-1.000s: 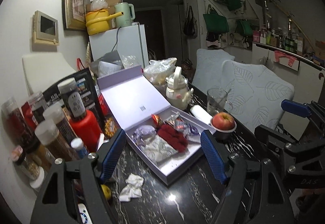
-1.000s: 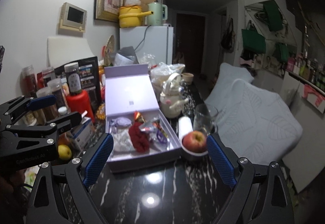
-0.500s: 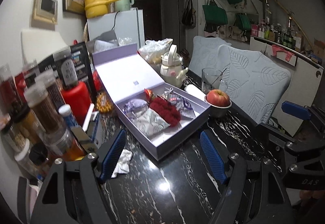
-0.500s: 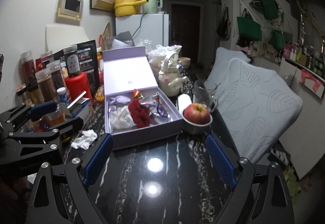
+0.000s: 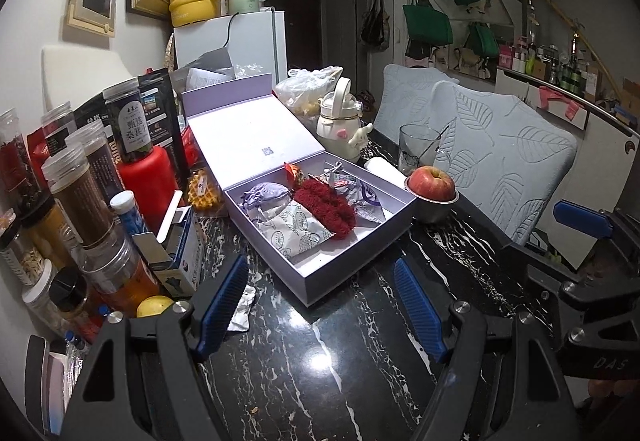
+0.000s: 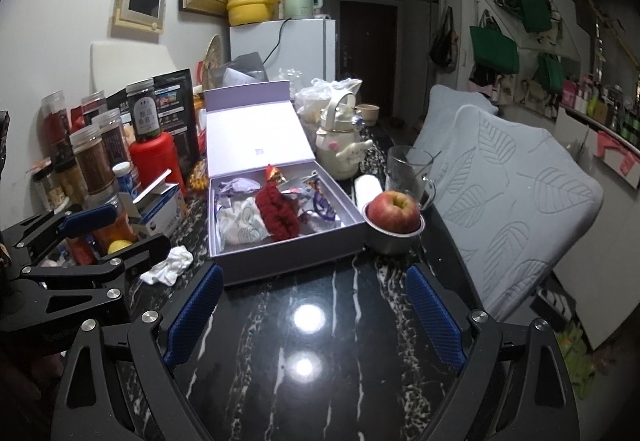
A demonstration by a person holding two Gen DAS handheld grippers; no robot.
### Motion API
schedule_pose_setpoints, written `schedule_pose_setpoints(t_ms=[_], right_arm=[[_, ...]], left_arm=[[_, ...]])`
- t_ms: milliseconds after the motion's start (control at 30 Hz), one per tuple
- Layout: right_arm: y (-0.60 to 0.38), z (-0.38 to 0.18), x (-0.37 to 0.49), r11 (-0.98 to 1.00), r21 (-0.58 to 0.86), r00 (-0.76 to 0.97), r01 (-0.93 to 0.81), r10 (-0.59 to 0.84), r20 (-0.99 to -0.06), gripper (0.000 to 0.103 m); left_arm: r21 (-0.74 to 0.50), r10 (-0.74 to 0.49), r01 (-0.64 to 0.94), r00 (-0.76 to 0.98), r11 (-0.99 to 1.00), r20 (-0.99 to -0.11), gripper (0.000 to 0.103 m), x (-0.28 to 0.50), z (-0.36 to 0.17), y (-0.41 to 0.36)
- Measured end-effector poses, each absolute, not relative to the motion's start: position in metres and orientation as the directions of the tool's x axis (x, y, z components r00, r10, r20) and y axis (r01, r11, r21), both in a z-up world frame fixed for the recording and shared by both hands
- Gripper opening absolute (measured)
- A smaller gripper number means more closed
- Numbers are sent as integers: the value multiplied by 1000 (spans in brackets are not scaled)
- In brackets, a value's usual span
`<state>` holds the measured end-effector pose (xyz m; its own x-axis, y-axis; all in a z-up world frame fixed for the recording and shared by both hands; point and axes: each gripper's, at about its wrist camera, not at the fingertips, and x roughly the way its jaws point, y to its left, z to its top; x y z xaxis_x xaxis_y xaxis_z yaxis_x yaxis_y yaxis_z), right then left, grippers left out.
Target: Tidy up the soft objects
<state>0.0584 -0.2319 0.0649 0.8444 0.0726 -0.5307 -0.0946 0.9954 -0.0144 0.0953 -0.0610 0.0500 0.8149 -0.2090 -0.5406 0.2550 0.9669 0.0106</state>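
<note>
An open lilac box [image 5: 352,273] [image 6: 288,261] sits on the black marble table. In it lie a red knitted piece [image 5: 326,203] [image 6: 278,215], a white patterned pouch [image 5: 294,233] [image 6: 240,227], a purple pouch [image 5: 266,193] and shiny wrappers [image 6: 320,201]. A crumpled white cloth [image 6: 168,267] [image 5: 242,307] lies on the table left of the box. My left gripper [image 5: 320,305] is open and empty, short of the box. My right gripper [image 6: 316,315] is open and empty, in front of the box.
Jars, a red bottle [image 5: 146,181] and a small carton [image 5: 180,249] crowd the left side. An apple in a metal bowl [image 6: 394,219], a glass [image 6: 406,173] and a white teapot [image 6: 342,147] stand right of the box. Cushioned chairs [image 6: 520,201] line the right edge.
Both grippers have drawn back from the box, which now looks smaller and farther. The crumpled white cloth now lies by the left fingertip. Both stay open.
</note>
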Motion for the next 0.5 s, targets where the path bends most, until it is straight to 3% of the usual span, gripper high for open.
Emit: schedule_pose_setpoints(t_ms=[500], right_arm=[[-238, 61, 62, 996, -12, 838, -94, 72, -541, 94]], left_arm=[[0, -223, 269, 801, 963, -555, 76, 98, 48, -69]])
